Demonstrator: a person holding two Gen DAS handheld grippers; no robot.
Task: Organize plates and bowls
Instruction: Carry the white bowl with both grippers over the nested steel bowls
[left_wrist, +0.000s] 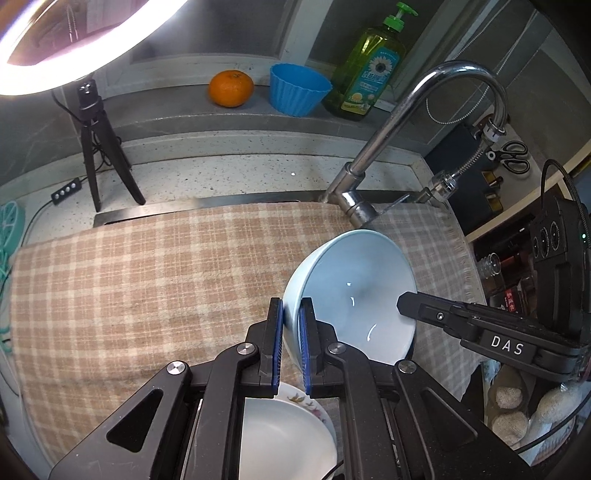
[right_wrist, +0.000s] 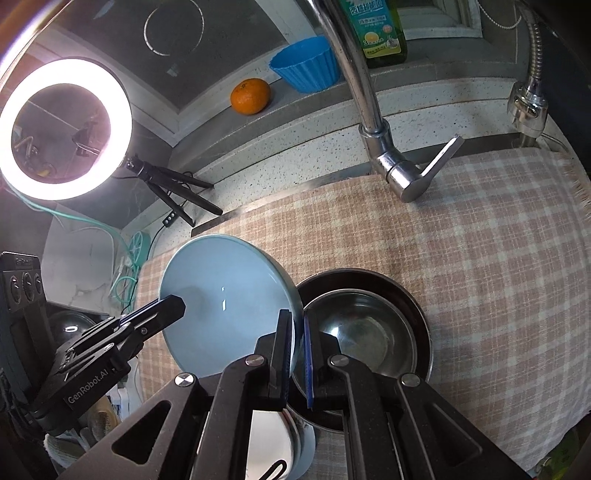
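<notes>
A light blue bowl (left_wrist: 354, 288) hangs tilted above the checked cloth (left_wrist: 147, 277), held by both grippers on opposite sides of its rim. My left gripper (left_wrist: 291, 307) is shut on the near rim, blue pads on either side of the wall. My right gripper (left_wrist: 403, 305) reaches in from the right and grips the far rim. In the right wrist view, the right gripper (right_wrist: 295, 319) pinches the bowl (right_wrist: 225, 291) rim while the left gripper (right_wrist: 176, 303) holds the opposite edge. Nested steel bowls (right_wrist: 373, 325) sit beside it. A white plate (left_wrist: 284, 428) on a floral plate (left_wrist: 308, 403) lies below.
A chrome faucet (left_wrist: 373, 147) arches over the cloth-covered sink. On the ledge behind stand an orange (left_wrist: 231, 88), a blue fluted cup (left_wrist: 297, 88) and a green soap bottle (left_wrist: 369, 70). A ring light on a tripod (left_wrist: 99, 147) stands at the left.
</notes>
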